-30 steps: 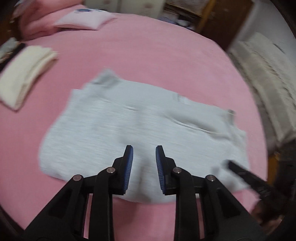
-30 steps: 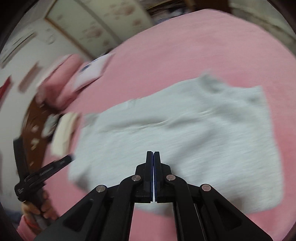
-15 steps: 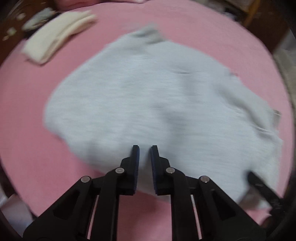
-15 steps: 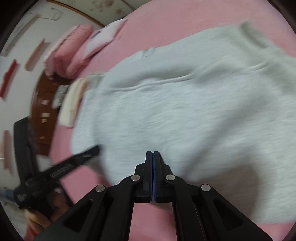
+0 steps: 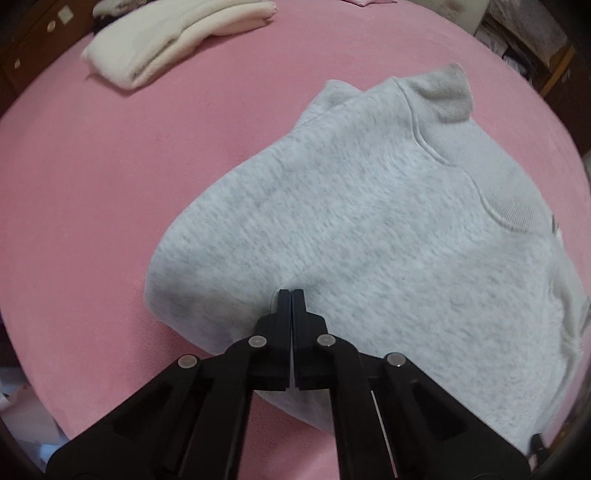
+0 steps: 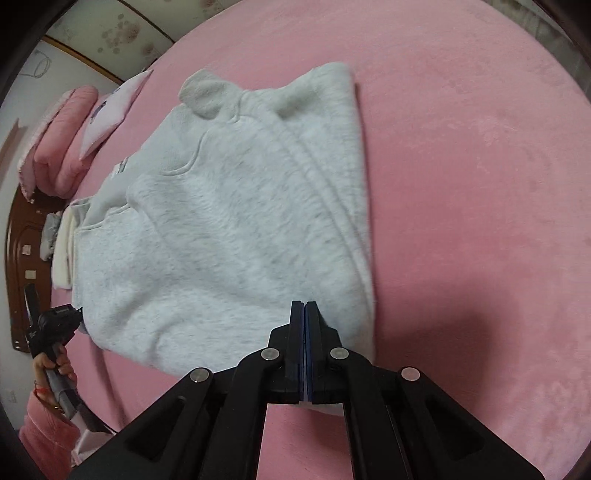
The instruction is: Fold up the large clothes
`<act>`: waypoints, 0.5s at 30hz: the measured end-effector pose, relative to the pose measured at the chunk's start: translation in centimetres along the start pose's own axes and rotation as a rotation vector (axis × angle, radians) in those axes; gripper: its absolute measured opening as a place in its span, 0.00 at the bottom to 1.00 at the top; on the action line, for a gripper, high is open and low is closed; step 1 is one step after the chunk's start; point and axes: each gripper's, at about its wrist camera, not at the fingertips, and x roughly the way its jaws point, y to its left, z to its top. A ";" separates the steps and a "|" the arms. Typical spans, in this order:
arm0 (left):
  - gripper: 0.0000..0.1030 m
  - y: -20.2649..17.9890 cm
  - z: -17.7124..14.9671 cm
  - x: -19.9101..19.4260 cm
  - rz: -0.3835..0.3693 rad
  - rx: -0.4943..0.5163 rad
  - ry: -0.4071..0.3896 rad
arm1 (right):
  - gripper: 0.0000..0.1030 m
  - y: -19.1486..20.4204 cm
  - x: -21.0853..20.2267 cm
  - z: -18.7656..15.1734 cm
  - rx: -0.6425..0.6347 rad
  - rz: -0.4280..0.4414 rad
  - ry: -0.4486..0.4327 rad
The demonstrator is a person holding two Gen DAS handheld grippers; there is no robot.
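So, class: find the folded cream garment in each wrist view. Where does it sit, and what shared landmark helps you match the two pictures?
Left wrist view: cream garment lies at the top left, on the pink bedspread.
Right wrist view: only a sliver shows at the left edge, behind the grey sweatshirt.
Shared landmark: the sweatshirt's ribbed cuff, seen top centre-left in the right view.

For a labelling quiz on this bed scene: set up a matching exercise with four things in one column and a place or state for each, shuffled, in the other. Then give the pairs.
Things:
1. grey sweatshirt
2. cream garment
3. left gripper
4. pink bedspread

Places or states:
A. folded, near the far left edge of the bed in the left wrist view
B. shut on the fabric's near edge
C. lies under everything
D. partly folded, collar pointing away from the camera

Pairs: 1-D, 2-A, 3-B, 4-C
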 end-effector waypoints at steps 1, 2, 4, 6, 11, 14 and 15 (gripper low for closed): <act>0.01 -0.9 -0.4 -0.2 0.028 0.029 -0.005 | 0.00 0.6 -1.1 0.4 0.008 -0.027 -0.005; 0.01 -1.8 -0.8 -0.4 0.066 0.074 -0.010 | 0.00 1.7 -1.3 0.5 0.006 -0.039 -0.004; 0.01 -3.0 -1.5 -0.5 0.127 0.141 -0.025 | 0.00 5.1 -0.8 0.9 -0.050 0.040 0.035; 0.01 -3.4 -1.9 -1.0 0.155 0.151 -0.031 | 0.00 8.3 -2.3 1.9 -0.106 0.114 0.036; 0.01 -4.1 -3.3 -3.6 0.190 0.173 -0.056 | 0.00 17.5 -1.8 3.6 -0.209 0.209 0.049; 0.01 -2.5 -3.2 -5.3 0.165 0.131 -0.029 | 0.00 22.2 -0.5 5.1 -0.208 0.193 0.082; 0.01 -1.7 -3.7 -5.7 0.147 0.105 -0.014 | 0.00 23.9 0.3 5.6 -0.203 0.178 0.095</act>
